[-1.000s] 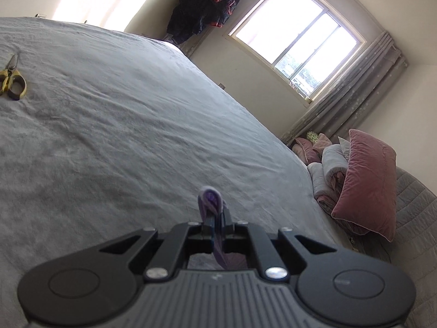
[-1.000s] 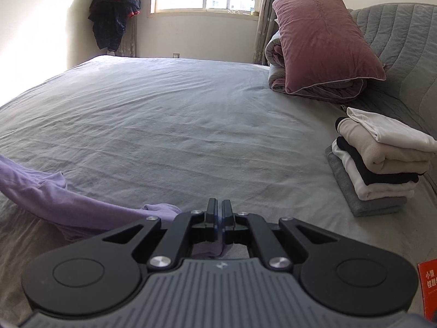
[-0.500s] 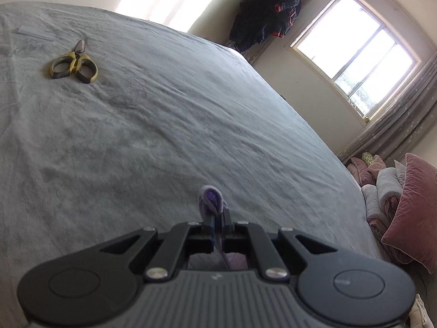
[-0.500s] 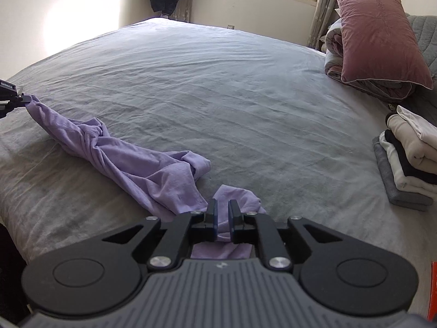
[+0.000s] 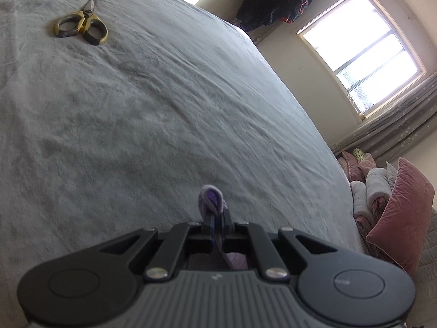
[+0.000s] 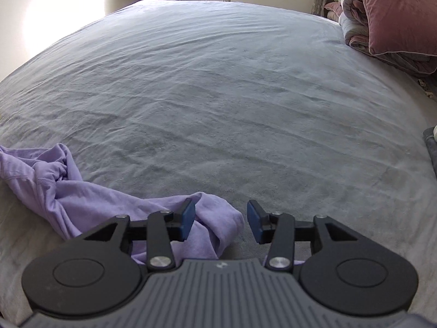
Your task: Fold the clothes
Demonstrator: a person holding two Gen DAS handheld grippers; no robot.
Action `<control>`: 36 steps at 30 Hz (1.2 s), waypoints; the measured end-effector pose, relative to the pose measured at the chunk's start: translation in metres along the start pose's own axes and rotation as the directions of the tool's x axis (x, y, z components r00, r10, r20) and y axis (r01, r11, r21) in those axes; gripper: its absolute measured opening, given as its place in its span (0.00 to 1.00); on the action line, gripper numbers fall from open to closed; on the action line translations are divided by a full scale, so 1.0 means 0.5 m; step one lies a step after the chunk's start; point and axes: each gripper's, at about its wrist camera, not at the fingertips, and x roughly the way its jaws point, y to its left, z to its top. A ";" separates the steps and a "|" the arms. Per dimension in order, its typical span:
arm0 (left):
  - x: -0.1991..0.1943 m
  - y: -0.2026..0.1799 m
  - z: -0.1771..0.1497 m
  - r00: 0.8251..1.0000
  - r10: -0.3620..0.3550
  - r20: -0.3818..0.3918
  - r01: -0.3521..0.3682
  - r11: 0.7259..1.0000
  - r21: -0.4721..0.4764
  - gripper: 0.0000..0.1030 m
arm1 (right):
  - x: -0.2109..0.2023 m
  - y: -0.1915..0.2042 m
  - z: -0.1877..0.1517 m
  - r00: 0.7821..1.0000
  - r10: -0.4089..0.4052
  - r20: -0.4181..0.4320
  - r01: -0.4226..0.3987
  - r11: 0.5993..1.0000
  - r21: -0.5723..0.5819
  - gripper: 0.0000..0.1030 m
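Right tongs let go of the lilac garment; left tongs keep their pinch.

A second ago the right gripper was clamped on a fold of the lilac garment; half a second ago its blue pads had begun to part, and now they stand wide apart, the cloth's end lying loose on the grey bedspread between and beneath them, touching the left-hand pad. The garment trails away to the left in a twisted rope across the near edge of the bed. The left gripper remains closed on a small loop of the same cloth, while its view has swung so that the yellow-handled scissors sit further into frame. The pink pillow rests at the far right. No writing can be read in either view.
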 end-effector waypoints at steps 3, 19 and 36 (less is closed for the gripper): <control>0.006 -0.009 0.002 1.000 0.006 0.000 -0.006 1.000 0.008 0.04 | 0.042 0.000 0.001 0.999 0.017 -0.046 -0.017 1.000 0.017 0.27; 0.030 -0.074 -0.011 0.997 -0.070 -0.024 0.073 0.990 0.122 0.04 | -0.158 -0.107 0.077 0.928 -0.221 0.301 0.195 0.974 0.114 0.03; 0.017 -0.106 -0.012 0.992 -0.124 0.040 0.116 0.980 0.160 0.04 | -0.100 0.026 -0.052 0.994 -0.011 0.109 0.016 0.999 -0.048 0.42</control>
